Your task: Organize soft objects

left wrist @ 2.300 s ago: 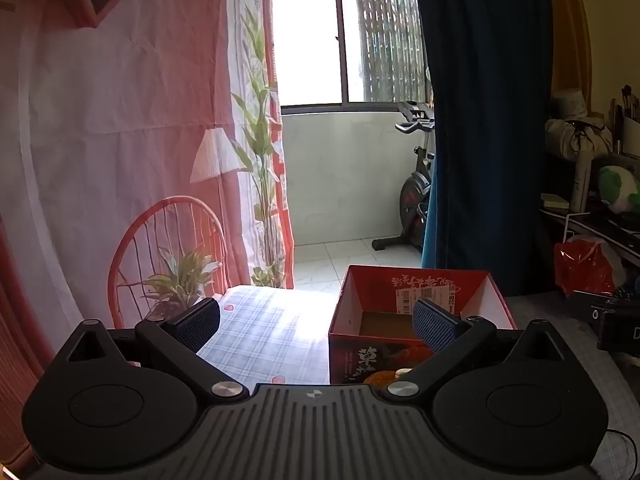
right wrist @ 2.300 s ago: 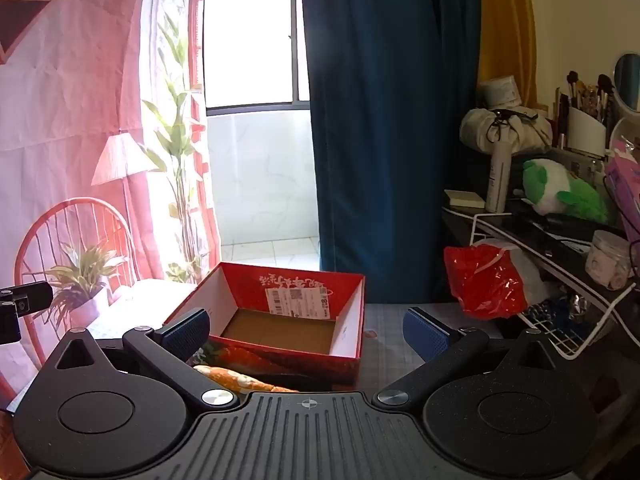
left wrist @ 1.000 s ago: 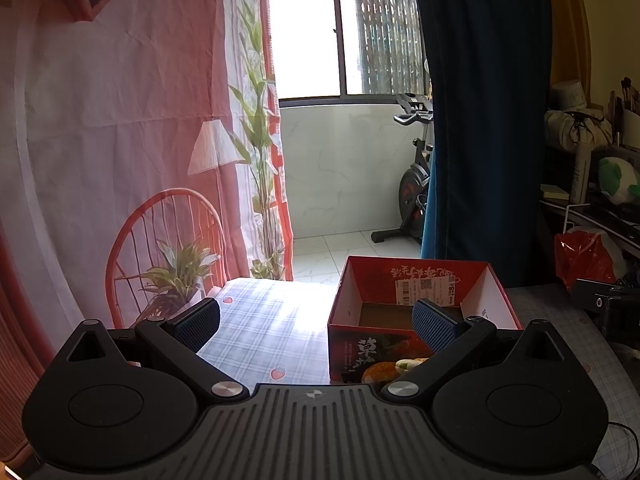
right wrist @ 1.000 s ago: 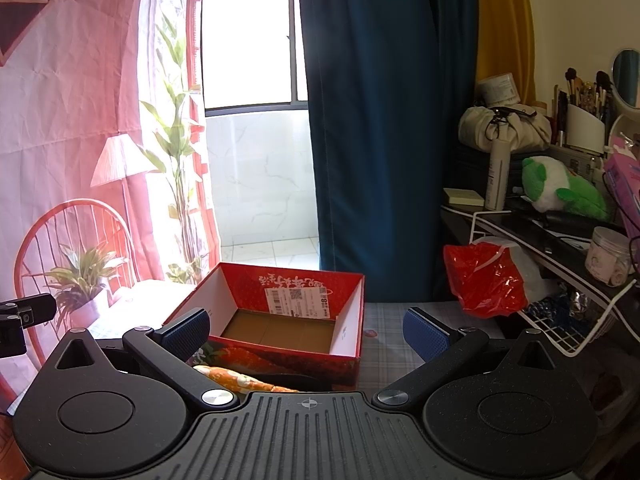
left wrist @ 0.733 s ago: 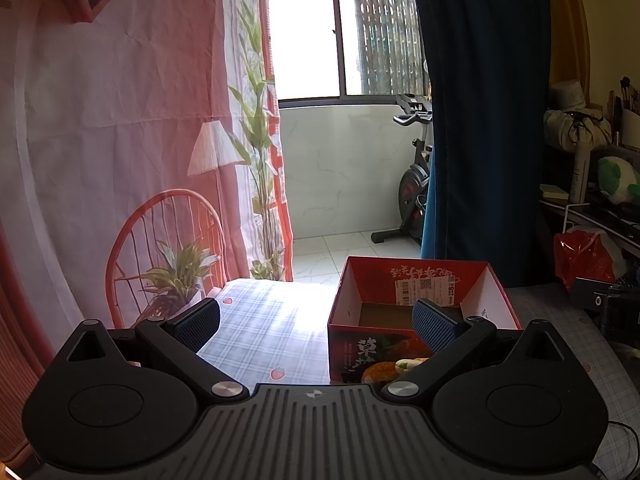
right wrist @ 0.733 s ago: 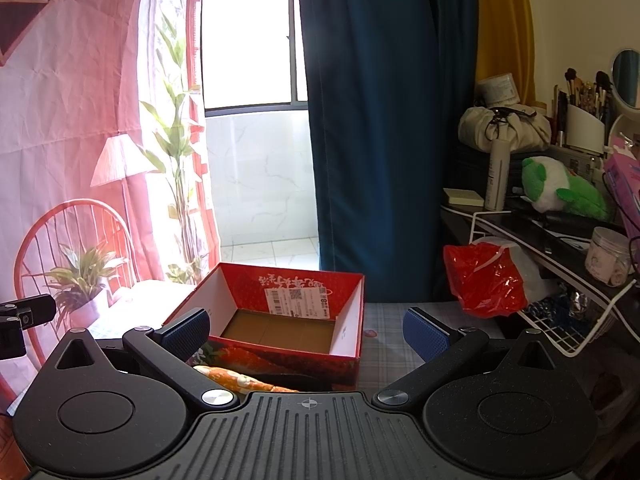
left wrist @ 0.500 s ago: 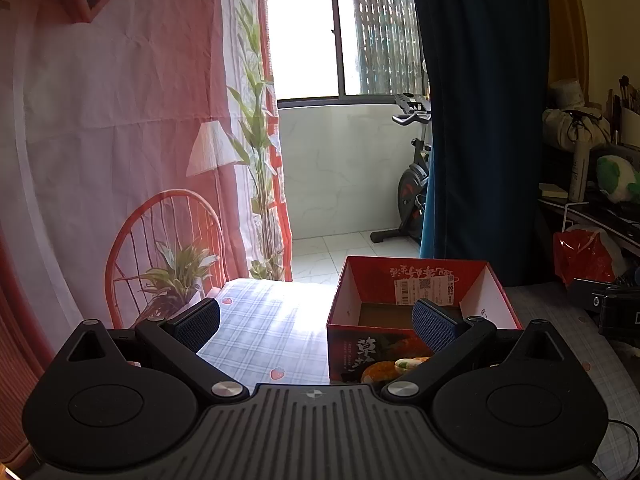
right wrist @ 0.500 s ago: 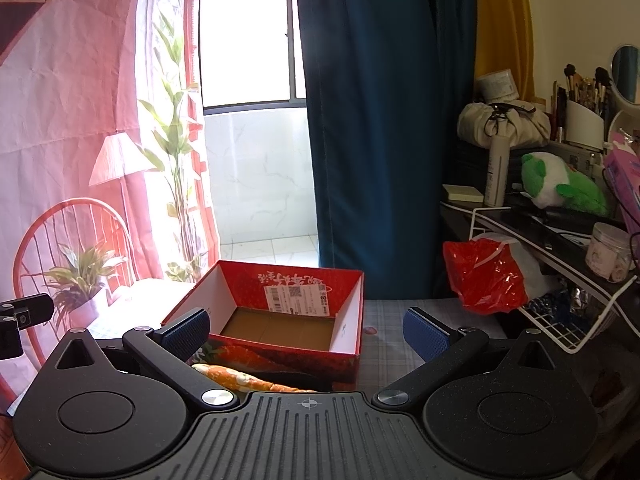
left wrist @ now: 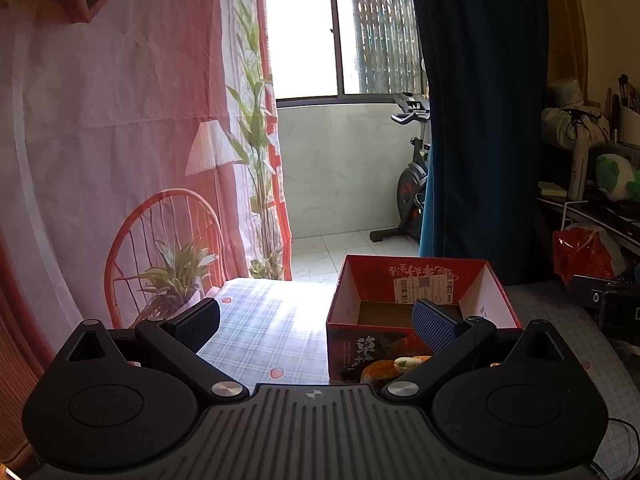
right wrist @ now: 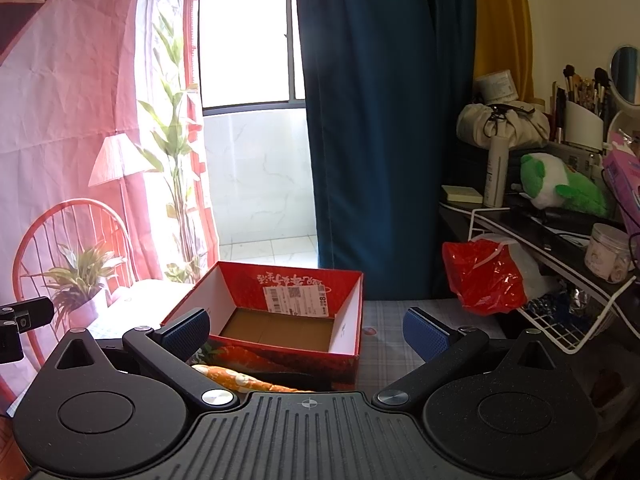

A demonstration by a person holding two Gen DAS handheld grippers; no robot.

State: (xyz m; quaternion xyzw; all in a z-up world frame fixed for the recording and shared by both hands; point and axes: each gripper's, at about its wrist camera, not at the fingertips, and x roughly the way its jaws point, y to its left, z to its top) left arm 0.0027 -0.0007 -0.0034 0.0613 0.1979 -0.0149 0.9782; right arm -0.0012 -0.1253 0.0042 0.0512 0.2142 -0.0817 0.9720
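Observation:
An open red cardboard box (left wrist: 416, 280) with a bare brown bottom stands on the checked tablecloth; it also shows in the right wrist view (right wrist: 288, 280). An orange soft toy (right wrist: 236, 379) lies on the cloth in front of the box, mostly hidden behind my right gripper's body; its orange and green end shows in the left wrist view (left wrist: 394, 366). My left gripper (left wrist: 316, 318) is open and empty, held above the cloth to the left of the box. My right gripper (right wrist: 306, 330) is open and empty, just in front of the box.
A red plastic bag (right wrist: 484, 276) hangs off a white wire shelf (right wrist: 560, 328) at the right. A green and white plush (right wrist: 560, 186) lies on the dark shelf above. The blue curtain (right wrist: 380, 120) hangs behind the box. The sunlit tablecloth (left wrist: 260, 324) runs left.
Both grippers have risen slightly, so the box sits a little lower in both views. Both stay open and empty. The box and toy have not moved.

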